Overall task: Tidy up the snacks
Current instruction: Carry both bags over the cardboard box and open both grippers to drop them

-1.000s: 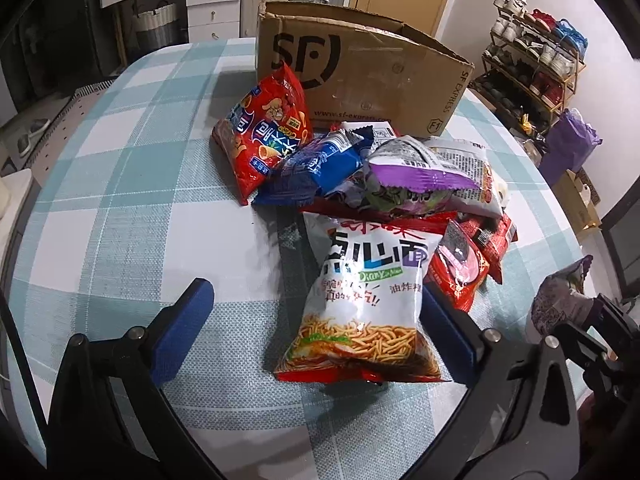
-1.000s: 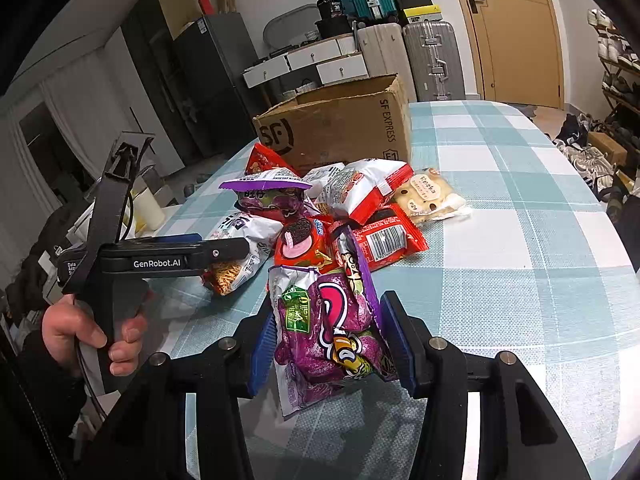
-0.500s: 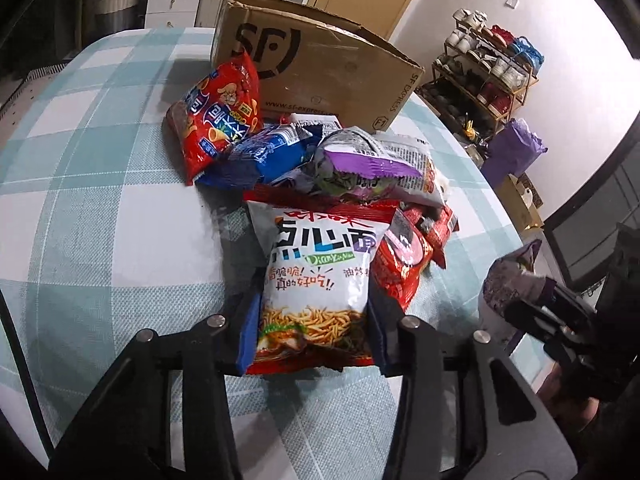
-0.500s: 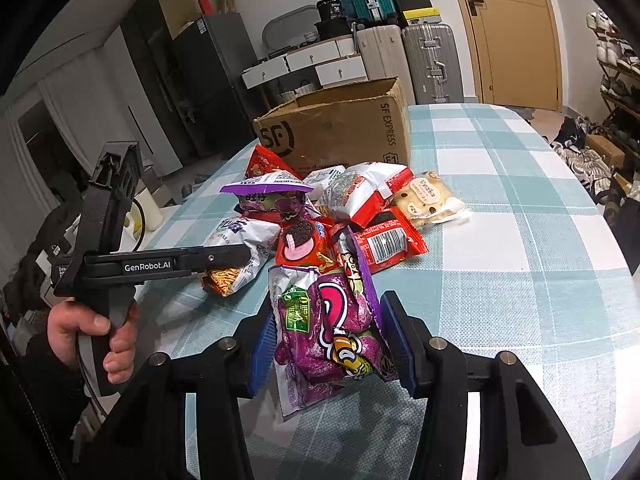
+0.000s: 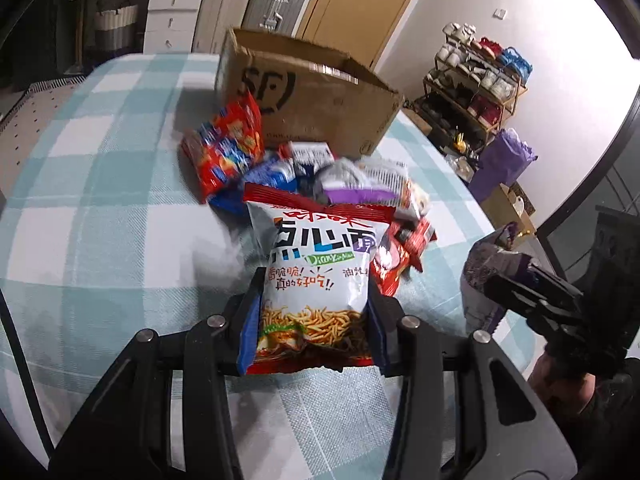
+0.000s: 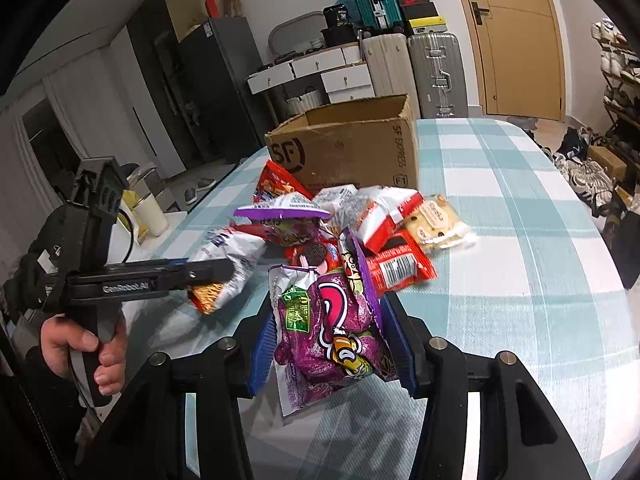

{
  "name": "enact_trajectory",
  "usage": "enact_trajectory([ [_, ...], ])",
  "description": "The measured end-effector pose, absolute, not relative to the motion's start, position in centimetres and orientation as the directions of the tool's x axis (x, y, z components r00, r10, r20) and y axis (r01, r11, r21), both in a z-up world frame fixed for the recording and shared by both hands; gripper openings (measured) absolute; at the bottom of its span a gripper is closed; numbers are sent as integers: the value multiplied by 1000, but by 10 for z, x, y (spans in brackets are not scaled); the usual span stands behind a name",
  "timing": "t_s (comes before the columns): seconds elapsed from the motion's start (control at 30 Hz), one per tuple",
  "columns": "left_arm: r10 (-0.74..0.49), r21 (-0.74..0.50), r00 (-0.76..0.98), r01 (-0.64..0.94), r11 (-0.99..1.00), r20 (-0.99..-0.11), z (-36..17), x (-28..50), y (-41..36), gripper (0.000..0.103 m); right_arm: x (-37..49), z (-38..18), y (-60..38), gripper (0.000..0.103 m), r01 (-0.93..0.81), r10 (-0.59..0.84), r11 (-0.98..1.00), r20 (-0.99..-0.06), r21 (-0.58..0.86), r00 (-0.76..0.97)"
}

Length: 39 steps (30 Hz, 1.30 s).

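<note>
The left tool point(image 5: 312, 320) pinches a noodle bag point(image 5: 316, 276) by its lower end, blue pads pressed against both side edges; the bag's top tilts away toward the snack pile point(image 5: 320, 176), and its upper part appears clear of the checked counter point(image 5: 100, 208). In the right wrist view the same tool reaches in from the left, held by a hand point(image 6: 84, 344), with the noodle bag's printed end showing below its tip. The right tool point(image 6: 332, 340) is clamped on a purple bag point(image 6: 332, 328), which stands roughly upright between its 2 blue pads, crumpled, its lower edge hanging below them above the counter. Behind both bags the pile lies on the counter: a red bag point(image 5: 224, 148) leans at the left by the box, a purple-topped silver bag point(image 6: 284, 216) sits on the heap, a red-and-white bag point(image 6: 380, 212) lies to the right, and a clear biscuit pack point(image 6: 436, 224) lies at the pile's right edge. An open cardboard box point(image 6: 352, 148) stands upright on the counter just behind the pile, touching or nearly touching the red bag. Suitcases point(image 6: 416, 72) and a door point(image 6: 516, 36) are beyond the counter.
</note>
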<state>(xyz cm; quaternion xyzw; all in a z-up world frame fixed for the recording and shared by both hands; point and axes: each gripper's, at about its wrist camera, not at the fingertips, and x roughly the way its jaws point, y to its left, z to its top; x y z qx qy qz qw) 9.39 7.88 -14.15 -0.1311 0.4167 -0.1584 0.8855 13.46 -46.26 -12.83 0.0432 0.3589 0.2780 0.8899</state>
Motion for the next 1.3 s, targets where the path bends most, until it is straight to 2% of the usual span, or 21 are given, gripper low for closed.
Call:
enact_trajectory([
  [0.57,-355,-301,663,200,932,-660,-55,112,85,41,184,-88,-446,51,-518,594,798,-541,307,595],
  [0.8,-387,-326,649,219,920,-655,-27,144,82,41,216,-63,-437,51,-516,588,804,-532,296,609],
  [1.3,-413,-350,622,229,908,-665,-2,251,80,41,301,-25,-409,51,-503,574,812,-566,297,592],
])
